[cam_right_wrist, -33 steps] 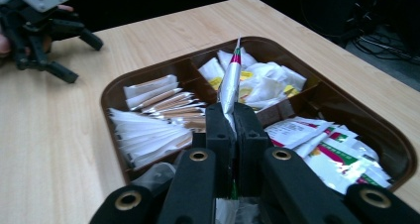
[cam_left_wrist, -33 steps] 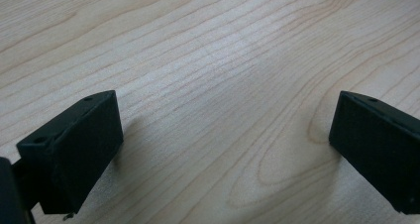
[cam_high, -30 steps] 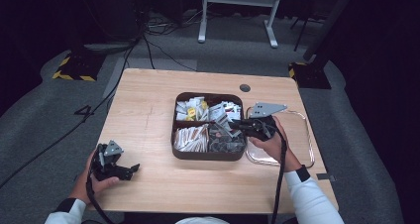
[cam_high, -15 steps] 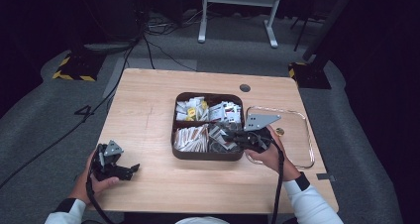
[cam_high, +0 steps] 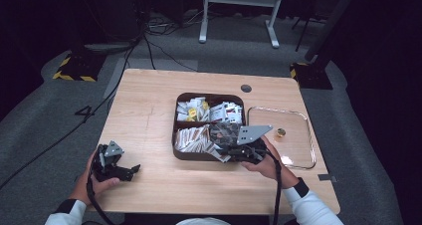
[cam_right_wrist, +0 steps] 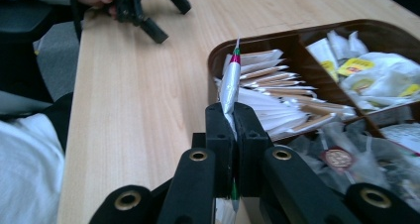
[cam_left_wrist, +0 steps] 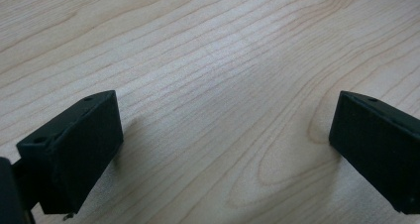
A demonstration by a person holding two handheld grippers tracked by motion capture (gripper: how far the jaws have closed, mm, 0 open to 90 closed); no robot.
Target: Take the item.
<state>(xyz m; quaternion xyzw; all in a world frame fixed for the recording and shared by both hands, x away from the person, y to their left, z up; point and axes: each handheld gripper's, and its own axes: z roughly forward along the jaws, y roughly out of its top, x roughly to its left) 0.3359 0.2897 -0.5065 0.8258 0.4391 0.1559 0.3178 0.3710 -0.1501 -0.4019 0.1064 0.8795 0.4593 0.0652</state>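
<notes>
A brown divided tray (cam_high: pixel 209 96) full of small packets sits mid-table. My right gripper (cam_high: pixel 222 154) hovers over the tray's front edge, pointing left. In the right gripper view its jaws (cam_right_wrist: pixel 233 116) are shut on a thin silver packet (cam_right_wrist: pixel 231 83) with a red and green tip, standing up above the stick packets (cam_right_wrist: pixel 267 92). My left gripper (cam_high: pixel 130 171) rests on the table near the front left corner, held by a hand. Its jaws (cam_left_wrist: pixel 225 135) stand wide open over bare wood with nothing between them. It is also seen far off in the right gripper view (cam_right_wrist: pixel 167 16).
A clear glass dish (cam_high: pixel 301 158) lies right of the tray with a small gold object (cam_high: pixel 281 132) on it. A dark round grommet (cam_high: pixel 246 88) sits behind the tray. Bare wood (cam_high: pixel 149 110) spreads left of the tray.
My right gripper has moved toward the table's front and slightly left, from the tray's right side to its front edge, still holding the packet. The left gripper has stayed put.
</notes>
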